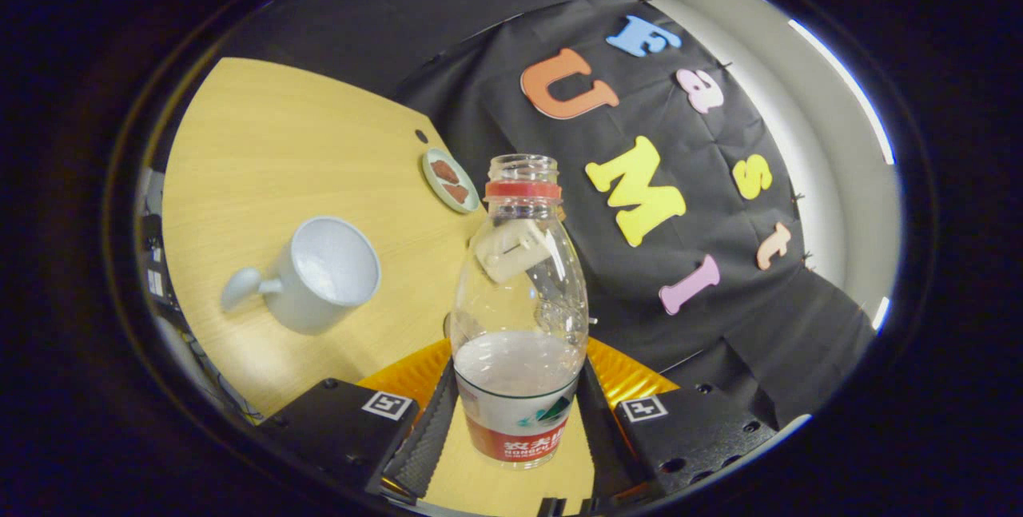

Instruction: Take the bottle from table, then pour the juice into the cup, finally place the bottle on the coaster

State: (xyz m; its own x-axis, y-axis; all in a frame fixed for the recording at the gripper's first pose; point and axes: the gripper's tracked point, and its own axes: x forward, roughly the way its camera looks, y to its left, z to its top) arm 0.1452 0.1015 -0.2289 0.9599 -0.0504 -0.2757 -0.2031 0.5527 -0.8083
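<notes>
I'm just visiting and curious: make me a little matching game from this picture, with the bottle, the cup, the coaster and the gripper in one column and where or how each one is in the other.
Things:
1. bottle
2. cup
3. coaster
4. gripper

Descriptions:
A. on the table beside the black cloth, beyond the bottle
B. uncapped, partly filled, between the fingers
C. white, with its handle pointing away from the bottle
D. its fingers close on both sides of the bottle

Pairs: 1-B, 2-C, 3-A, 4-D
</notes>
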